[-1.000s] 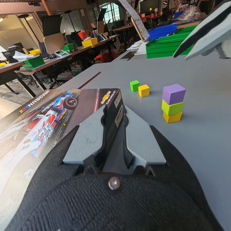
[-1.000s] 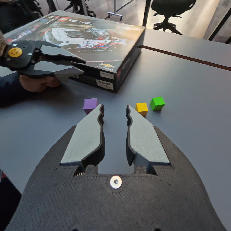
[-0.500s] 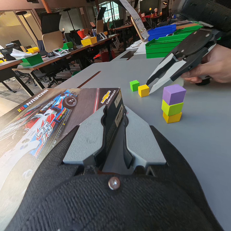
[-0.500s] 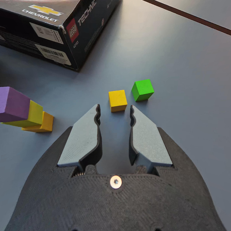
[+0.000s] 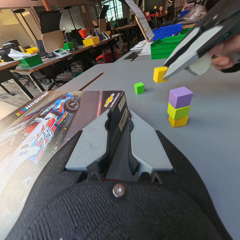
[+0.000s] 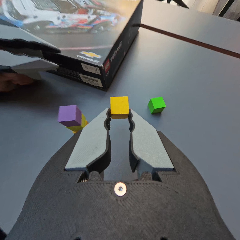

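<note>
**Two grippers, five cubes, one printed box on a grey table**

Grippers, two. The left gripper [image 5: 118,116] is clamped on the near edge of the boxed racing-car kit [image 5: 67,116], one finger on the printed lid, the other against the dark labelled side. The right gripper [image 6: 119,111] has both pads pressed on the side faces of a yellow cube [image 6: 119,105], which the left wrist view shows raised clear of the grey table [image 5: 194,149].

Cubes, five. One stack of three just left of the right gripper's fingers: purple cube [image 5: 180,96] on top, lime cube [image 5: 178,111] in the middle, a second yellow cube [image 5: 178,121] at the bottom. One green cube [image 5: 139,87] stands alone on the table, between the box corner and the held cube.

Box, one, lying flat, near the stack and the green cube.

Farther off: green bins [image 5: 167,45] and blue bins [image 5: 167,30] stacked beyond the table, then rows of desks.

Changes from the earlier frames: half a second ago the yellow cube sat on the table beside the green one, in front of parted right fingers; they have since closed on it and lifted it. The left grip on the box is unchanged.
</note>
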